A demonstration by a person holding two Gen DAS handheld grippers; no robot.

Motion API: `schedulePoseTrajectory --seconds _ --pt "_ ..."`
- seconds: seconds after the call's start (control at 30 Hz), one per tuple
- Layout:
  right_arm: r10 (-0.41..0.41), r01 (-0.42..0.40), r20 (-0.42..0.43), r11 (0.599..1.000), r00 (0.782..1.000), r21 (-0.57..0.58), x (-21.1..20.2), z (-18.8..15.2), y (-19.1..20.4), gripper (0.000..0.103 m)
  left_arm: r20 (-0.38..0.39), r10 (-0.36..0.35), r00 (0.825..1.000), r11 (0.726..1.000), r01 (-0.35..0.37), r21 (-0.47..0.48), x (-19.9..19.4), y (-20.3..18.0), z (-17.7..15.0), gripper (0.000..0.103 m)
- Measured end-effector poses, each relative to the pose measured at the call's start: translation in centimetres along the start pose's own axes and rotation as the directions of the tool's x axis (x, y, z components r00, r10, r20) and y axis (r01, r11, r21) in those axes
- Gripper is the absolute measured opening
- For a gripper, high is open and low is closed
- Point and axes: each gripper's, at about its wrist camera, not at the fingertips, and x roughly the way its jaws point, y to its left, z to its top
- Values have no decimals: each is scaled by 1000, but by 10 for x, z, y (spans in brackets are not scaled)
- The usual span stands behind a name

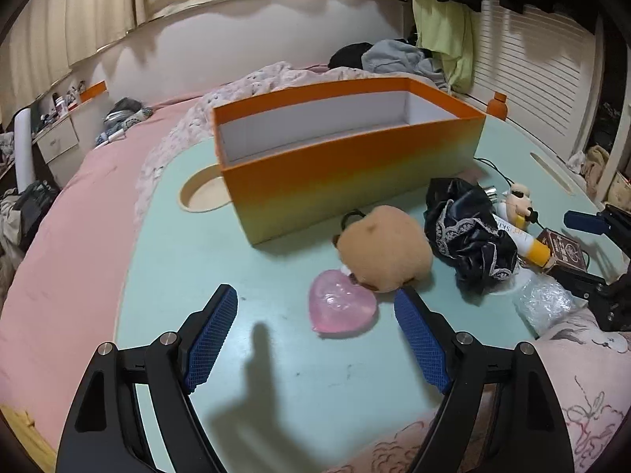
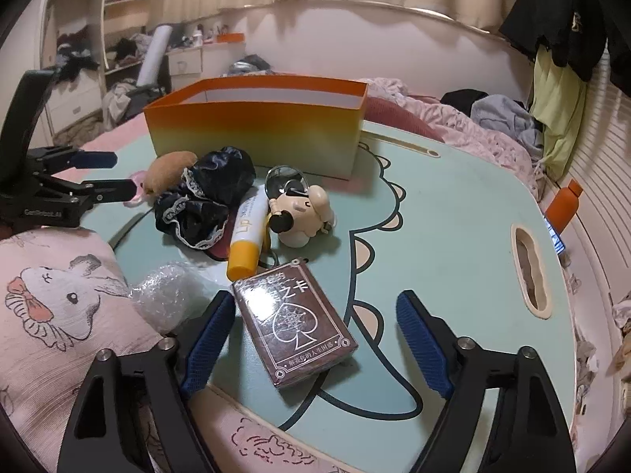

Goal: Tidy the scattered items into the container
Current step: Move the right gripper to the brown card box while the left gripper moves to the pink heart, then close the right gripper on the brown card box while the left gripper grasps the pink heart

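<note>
An orange-to-yellow open box [image 1: 347, 173] stands on the mint-green table [image 1: 189, 260]; it also shows in the right wrist view [image 2: 256, 134]. My left gripper [image 1: 315, 307] is open, just short of a pink heart-shaped case [image 1: 341, 307] that touches a brown plush toy [image 1: 384, 252]. My right gripper [image 2: 315, 315] is open around a brown card box [image 2: 294, 323]. Beyond it lie a white and yellow tube [image 2: 246, 236], a cartoon figurine [image 2: 303, 213] and a black lace-trimmed cloth [image 2: 209, 193].
Bubble wrap [image 2: 169, 291] lies at the table's near edge beside a pink printed blanket [image 2: 55, 299]. An orange bottle [image 2: 564, 209] stands off the table's right edge. A round cup hole [image 1: 203, 197] sits left of the box. Bedding and clothes lie behind.
</note>
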Motion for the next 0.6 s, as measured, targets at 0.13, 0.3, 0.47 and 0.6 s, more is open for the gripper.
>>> schedulePoseTrajectory --seconds 0.13,0.3,0.47,0.6 --pt "17 -17 -7 1000 1000 -21 3 -1 4 61 -39 -23 999 1000 23 -3 11 0 -2 71" --pt "39 -39 8 998 999 -47 2 -1 10 42 -2 -76 997 997 76 -13 10 1 -8 56" --pt "45 -44 19 998 999 -45 3 -1 10 40 30 -79 996 997 79 0 7 -5 -12 40" --pt "38 -37 37 999 999 -34 -2 -1 8 40 36 -53 998 999 53 5 5 -7 -12 40"
